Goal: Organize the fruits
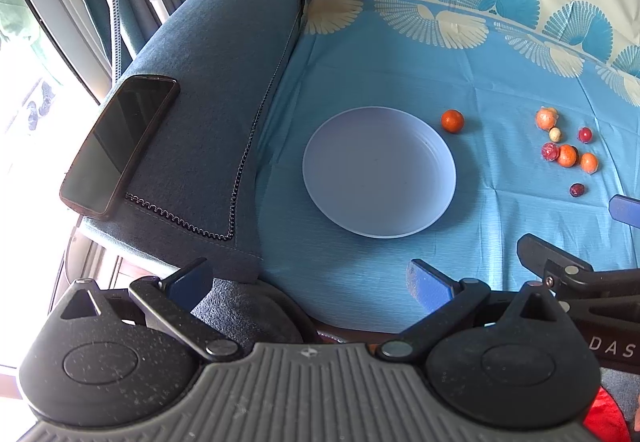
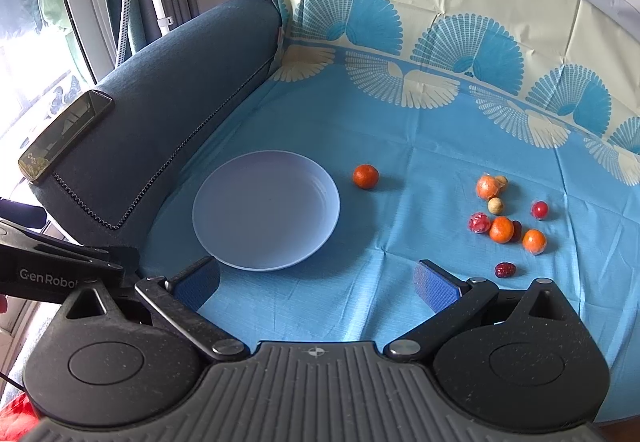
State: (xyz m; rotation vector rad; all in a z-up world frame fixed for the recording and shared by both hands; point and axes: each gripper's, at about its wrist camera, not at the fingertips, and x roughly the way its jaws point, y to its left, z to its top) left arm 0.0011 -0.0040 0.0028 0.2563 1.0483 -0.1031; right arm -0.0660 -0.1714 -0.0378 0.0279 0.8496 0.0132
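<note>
An empty pale plate (image 1: 379, 218) (image 2: 224, 242) lies on the blue patterned cloth. One small orange (image 1: 452, 121) (image 2: 365, 176) sits alone just right of it. Further right is a loose cluster of several little fruits (image 1: 567, 156) (image 2: 501, 229): oranges, red ones, a pale round one, and a dark red date (image 1: 577, 189) (image 2: 505, 270) nearest me. My left gripper (image 1: 310, 280) hangs open in front of the plate, nothing between its blue pads. My right gripper (image 2: 316, 280) is open too, near the plate's front edge; its blue fingertip (image 1: 624, 208) shows at the left wrist view's right edge.
A dark phone (image 1: 120, 146) (image 2: 64, 136) rests on the padded blue-grey armrest (image 1: 224, 90) (image 2: 168, 114) left of the cloth. Curtains and a bright window lie beyond it. The cloth (image 2: 400, 122) climbs up a backrest behind the fruit.
</note>
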